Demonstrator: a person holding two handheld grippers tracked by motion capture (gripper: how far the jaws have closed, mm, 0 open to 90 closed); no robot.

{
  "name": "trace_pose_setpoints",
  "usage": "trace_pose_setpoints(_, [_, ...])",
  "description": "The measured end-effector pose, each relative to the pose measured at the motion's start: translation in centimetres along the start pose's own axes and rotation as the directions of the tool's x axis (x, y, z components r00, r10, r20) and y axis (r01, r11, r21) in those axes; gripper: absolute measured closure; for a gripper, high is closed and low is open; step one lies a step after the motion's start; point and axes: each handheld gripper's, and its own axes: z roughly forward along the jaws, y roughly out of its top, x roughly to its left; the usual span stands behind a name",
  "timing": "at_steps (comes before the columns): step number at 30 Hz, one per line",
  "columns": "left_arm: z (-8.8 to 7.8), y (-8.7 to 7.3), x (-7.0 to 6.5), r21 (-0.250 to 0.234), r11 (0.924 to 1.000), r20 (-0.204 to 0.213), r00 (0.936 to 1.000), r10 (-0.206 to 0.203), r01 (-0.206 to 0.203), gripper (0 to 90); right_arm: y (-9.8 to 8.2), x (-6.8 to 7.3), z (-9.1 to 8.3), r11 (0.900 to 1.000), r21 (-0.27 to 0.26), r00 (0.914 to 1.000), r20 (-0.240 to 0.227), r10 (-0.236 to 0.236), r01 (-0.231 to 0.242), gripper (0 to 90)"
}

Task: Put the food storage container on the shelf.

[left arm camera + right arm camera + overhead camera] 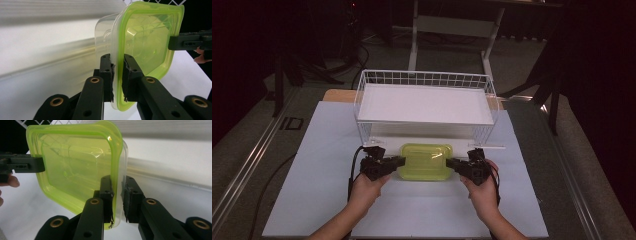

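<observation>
Two-handed carry of a lidded food container, mid-stage. The container (425, 161), clear tub w/ translucent green lid, sits between both hands just in front of the white wire basket (362, 95), over the white tabletop (322, 200). Left gripper (399, 161) pinches the container's left edge; its fingers (107, 75) are clamped on the rim from both sides, lid and tub lip squeezed between the pads. Right gripper (450, 163) does the same at the right edge; its fingers (106, 195) press on the rim, w/ the opposite gripper showing at the far side. Done, by judgement: both grips secured, container apparently lifted off the tabletop, held roughly level. Left: the probable placing, either onto the white tray (424, 104) lying in the basket or under the basket; which one can't be told. Release of both grips not yet done.
</observation>
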Motion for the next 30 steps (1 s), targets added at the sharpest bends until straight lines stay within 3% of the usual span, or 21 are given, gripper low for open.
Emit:
trace_pose_setpoints(23, [2.9, 1.2, 2.7, 0.007, 0.9998, -0.016, 0.9997, -0.020, 0.020, 80.7, 1.8, -1.5, 3.1, 1.000, -0.025, 0.9984, 0.056, -0.008, 0.010, 79.0])
trace_pose_setpoints(30, [3.6, 1.5, 3.1, 0.010, 0.9997, -0.037, 0.9991, -0.021, 0.021, 80.4, 2.1, -1.9, 4.0, 1.000, -0.021, 0.9975, 0.070, -0.013, 0.014, 79.0])
